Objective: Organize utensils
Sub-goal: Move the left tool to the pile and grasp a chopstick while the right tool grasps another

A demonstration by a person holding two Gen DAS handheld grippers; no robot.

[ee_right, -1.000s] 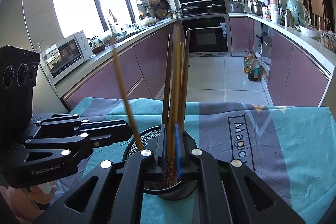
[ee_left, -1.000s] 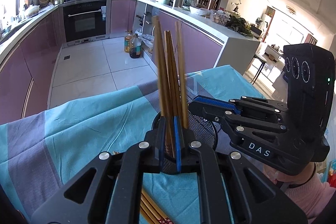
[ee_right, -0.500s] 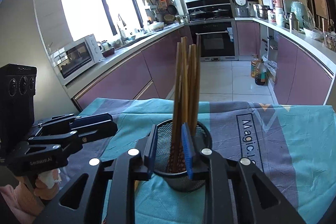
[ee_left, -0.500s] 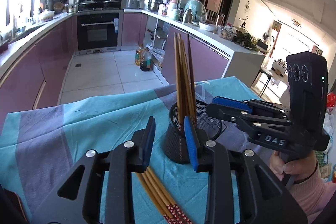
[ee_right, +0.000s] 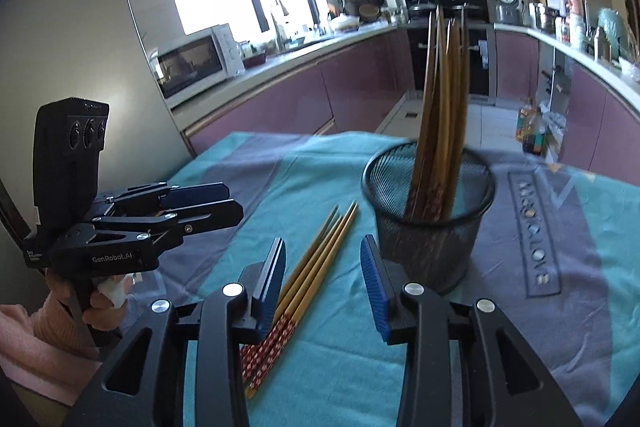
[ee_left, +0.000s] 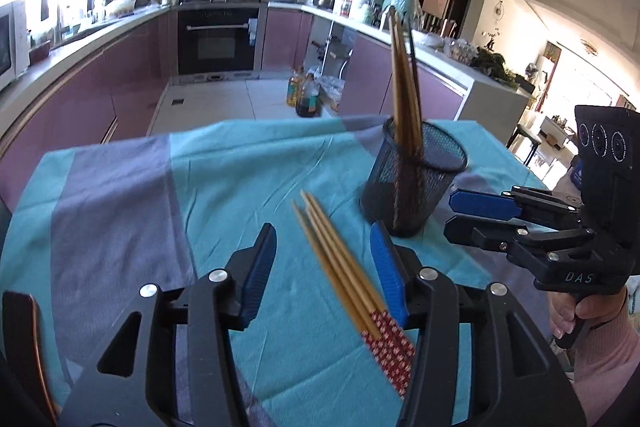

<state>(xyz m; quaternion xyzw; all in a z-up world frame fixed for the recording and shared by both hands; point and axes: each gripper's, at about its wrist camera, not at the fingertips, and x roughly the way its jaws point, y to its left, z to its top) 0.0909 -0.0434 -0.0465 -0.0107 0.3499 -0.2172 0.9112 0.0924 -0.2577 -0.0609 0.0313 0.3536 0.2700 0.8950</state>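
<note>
Upright, chopsticks (ee_right: pixel 440 107) in mesh holder (ee_right: pixel 428 227), more chopsticks (ee_left: pixel 340 267) on cloth (ee_left: pixel 200 187), left gripper (ee_left: pixel 324 267) and right gripper (ee_right: pixel 324 279) opening, empty.

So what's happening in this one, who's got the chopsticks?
Nobody at this moment. A person holds a gripper in each hand over a table with a teal cloth. Both the left gripper and the right gripper are opening, with nothing pressed between their pads. One bunch of chopsticks stands in the black mesh cup; loose chopsticks lie on the cloth beside it, not yet picked up.
</note>
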